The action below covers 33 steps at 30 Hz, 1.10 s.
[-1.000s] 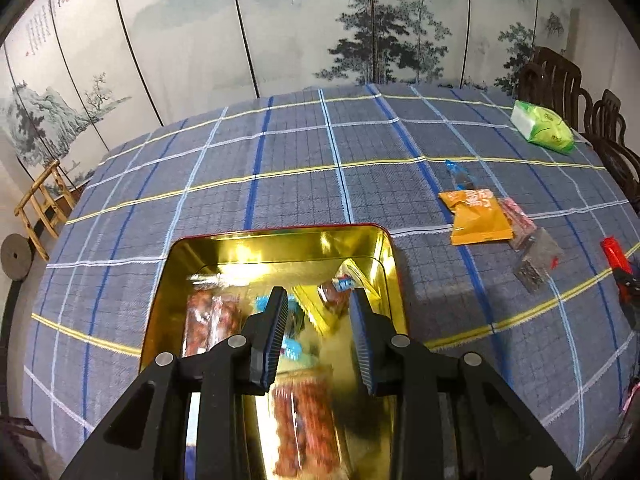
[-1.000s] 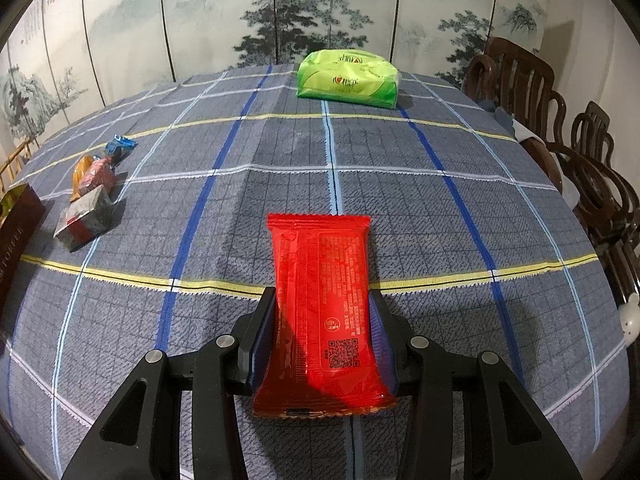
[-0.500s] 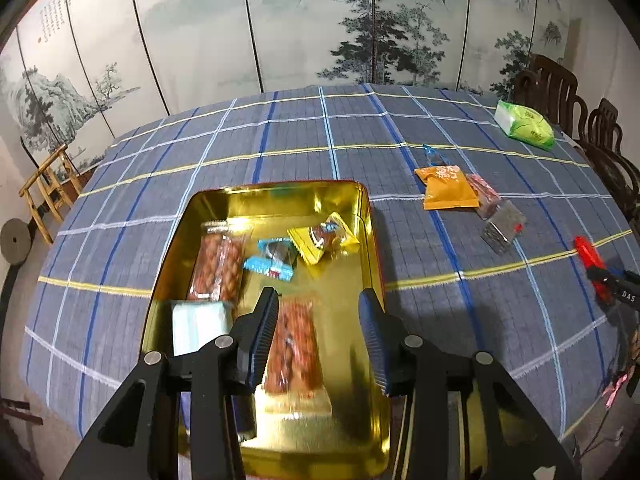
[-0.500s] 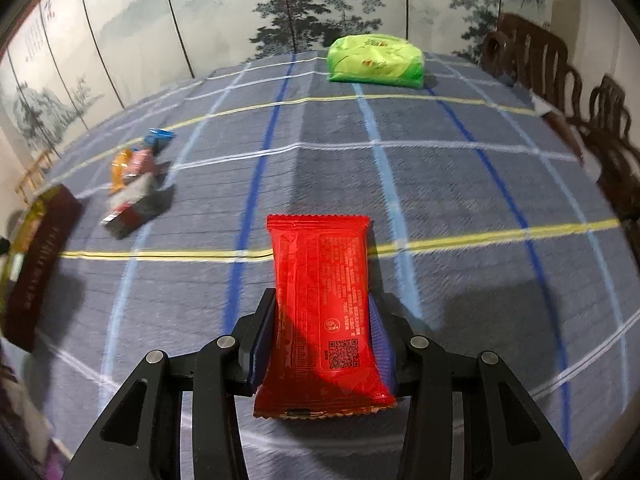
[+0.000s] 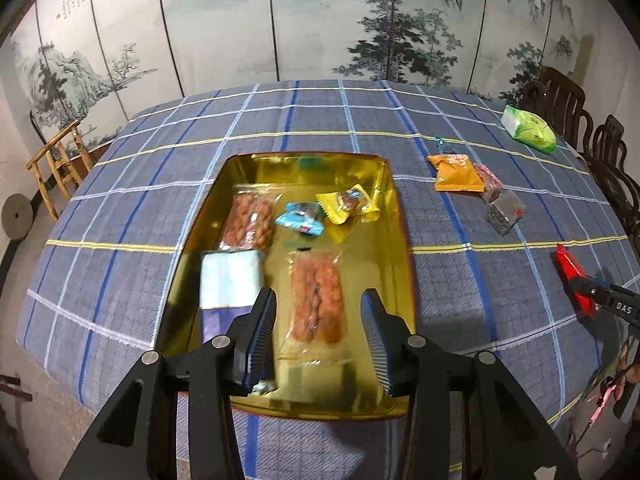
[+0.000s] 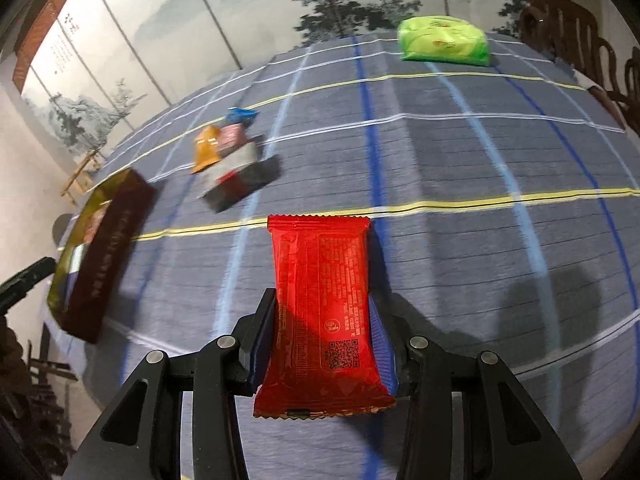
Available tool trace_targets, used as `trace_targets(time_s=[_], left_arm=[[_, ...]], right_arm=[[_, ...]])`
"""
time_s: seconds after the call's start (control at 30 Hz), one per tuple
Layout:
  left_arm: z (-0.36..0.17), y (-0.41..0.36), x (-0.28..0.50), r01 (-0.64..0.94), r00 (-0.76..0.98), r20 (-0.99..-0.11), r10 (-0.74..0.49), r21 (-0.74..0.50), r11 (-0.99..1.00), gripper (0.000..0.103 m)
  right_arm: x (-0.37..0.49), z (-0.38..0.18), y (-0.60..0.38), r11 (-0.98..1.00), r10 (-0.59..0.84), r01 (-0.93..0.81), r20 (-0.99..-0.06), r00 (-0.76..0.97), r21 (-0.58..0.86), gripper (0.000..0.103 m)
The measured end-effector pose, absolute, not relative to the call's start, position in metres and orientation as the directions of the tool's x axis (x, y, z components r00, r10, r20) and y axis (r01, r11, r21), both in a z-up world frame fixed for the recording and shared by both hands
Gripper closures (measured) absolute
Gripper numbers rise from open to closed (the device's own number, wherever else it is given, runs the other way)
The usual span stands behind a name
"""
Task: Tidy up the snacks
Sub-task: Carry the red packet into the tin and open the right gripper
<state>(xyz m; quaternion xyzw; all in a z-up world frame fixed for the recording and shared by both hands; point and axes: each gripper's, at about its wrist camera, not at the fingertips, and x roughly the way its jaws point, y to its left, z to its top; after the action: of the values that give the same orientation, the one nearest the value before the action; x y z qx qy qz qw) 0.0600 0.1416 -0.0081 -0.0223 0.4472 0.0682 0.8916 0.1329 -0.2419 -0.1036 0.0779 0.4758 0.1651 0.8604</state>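
The right hand-held gripper was clamped across the lower half of the red snack packet, above the checked surface beside the gold tin; light, slick and crushable-looking, it seemed best pinched mid-body, while the empty left hand-held gripper was opening over the tin.

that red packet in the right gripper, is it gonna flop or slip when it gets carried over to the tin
Probably not floppy: the red packet stands out flat and straight past the right gripper without sagging. Its glossy film looks slippery, so it might slide if squeezed lightly. It looks light, a thin sealed sachet.
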Motion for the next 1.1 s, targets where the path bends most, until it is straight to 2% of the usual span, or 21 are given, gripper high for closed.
trace_targets(time_s=[0.37,0.53,0.67,1.1], left_arm=[[-0.008,0.184,0.023,-0.257,0.588,-0.796,0.143,-0.016,0.966,0.062],[-0.009,0.196,0.009,-0.294,0.582,-0.791,0.185,0.008,0.956,0.062],[-0.009,0.200,0.004,-0.292,0.579,-0.797,0.171,-0.007,0.956,0.062],[-0.004,0.197,0.000,-0.253,0.595,-0.792,0.138,-0.022,0.967,0.056]], right_arm=[[0.115,-0.061,-0.160,0.864,0.489,-0.375,-0.740,0.462,0.337,0.059],[0.108,-0.038,-0.109,0.811,0.557,-0.468,-0.710,0.432,0.352,0.059],[0.106,-0.028,-0.069,0.774,0.590,-0.528,-0.702,0.400,0.350,0.059],[0.127,-0.040,0.030,0.735,0.590,-0.596,-0.740,0.324,0.325,0.058]])
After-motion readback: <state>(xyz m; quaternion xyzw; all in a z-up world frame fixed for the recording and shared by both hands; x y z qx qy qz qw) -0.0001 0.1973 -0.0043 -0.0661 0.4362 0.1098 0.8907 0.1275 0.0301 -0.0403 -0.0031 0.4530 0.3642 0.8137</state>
